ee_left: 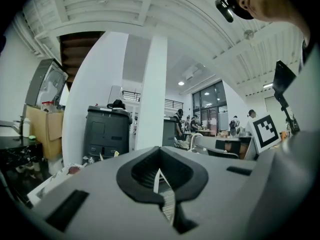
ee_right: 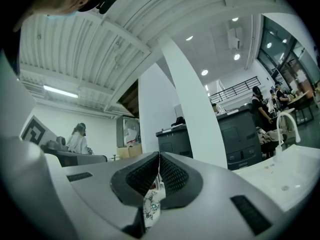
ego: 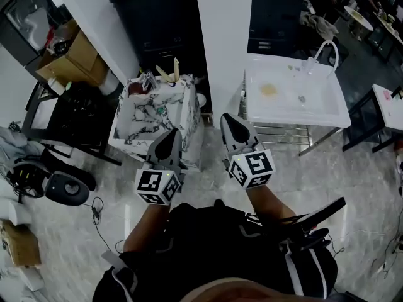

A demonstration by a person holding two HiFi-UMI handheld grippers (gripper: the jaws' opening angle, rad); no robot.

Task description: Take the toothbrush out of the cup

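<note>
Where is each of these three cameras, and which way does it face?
Head view: on the person's head, facing steeply down at a marbled table and a sink; arms, left tongs and right tongs show.
Left gripper view: on the left tongs, facing level along its shut jaws; the person's head shows above.
Right gripper view: on the right tongs, likewise.
Both gripper views share a white pillar and a black cabinet.

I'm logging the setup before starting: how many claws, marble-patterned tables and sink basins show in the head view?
Grey two-jaw claws: 2 (left claw, right claw)
White marble-patterned table: 1
White sink basin: 1
Total: 4
</note>
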